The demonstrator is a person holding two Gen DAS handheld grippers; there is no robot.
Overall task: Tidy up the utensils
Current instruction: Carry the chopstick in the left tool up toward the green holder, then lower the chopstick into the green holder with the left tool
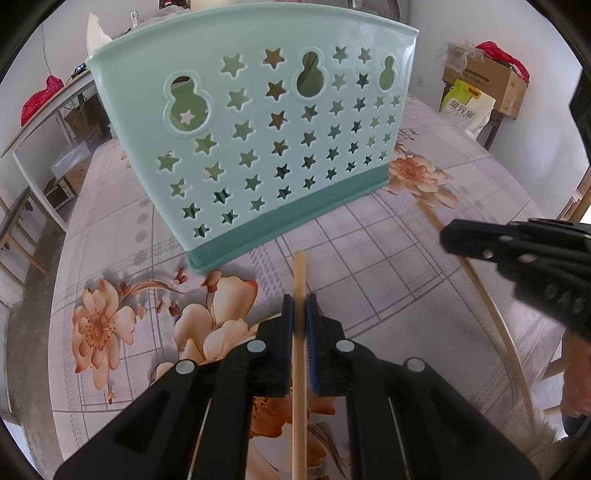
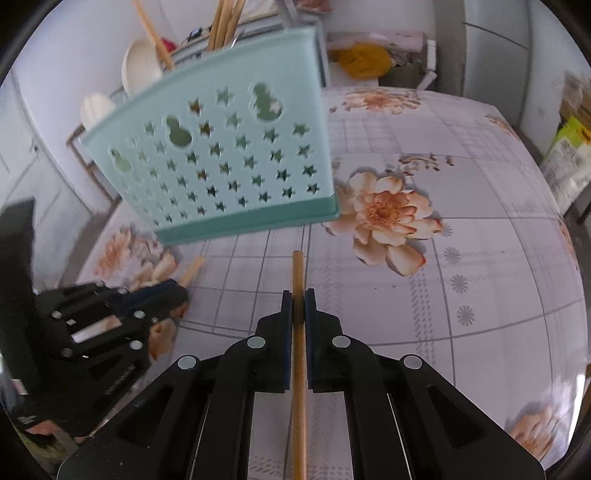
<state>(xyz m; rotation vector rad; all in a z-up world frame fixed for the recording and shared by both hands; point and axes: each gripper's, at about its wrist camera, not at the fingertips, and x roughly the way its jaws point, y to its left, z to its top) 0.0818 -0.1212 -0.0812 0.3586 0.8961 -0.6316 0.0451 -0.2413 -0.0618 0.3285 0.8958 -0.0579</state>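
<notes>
**Bamboo sticks, one in each grip, in front of the mint holder**

Bamboo, by the pale tan colour and straight grain, is what we take both chopsticks to be. Our left gripper (image 1: 300, 314) is clamped on one chopstick (image 1: 299, 280), which runs back between the blue-lined pads with its blunt end poking forward. Our right gripper (image 2: 298, 308) pinches a second chopstick (image 2: 297, 273) the same way. Both sticks hang above the table, short of the utensil holder (image 1: 258, 122).

We judge these sticks light, stiff and smooth; round shafts like these could swivel in the pads if nudged against a rim. With only a short length ahead of the pads, each tip should stay steady when we aim it. The rear lengths run out of frame, so how far they trail behind we cannot tell.

Mint-green moulded plastic forms the holder: a thin, glossy, fan-shaped wall pierced by star cut-outs and three gourd-shaped holes, on a darker teal base. It looks light enough to tip or slide if bumped. In the right wrist view more chopsticks (image 2: 221, 22) and two pale spoons (image 2: 142, 64) already stand in it.

The tablecloth (image 1: 369, 251) is a slick, lilac-checked sheet printed with peach flowers.
</notes>
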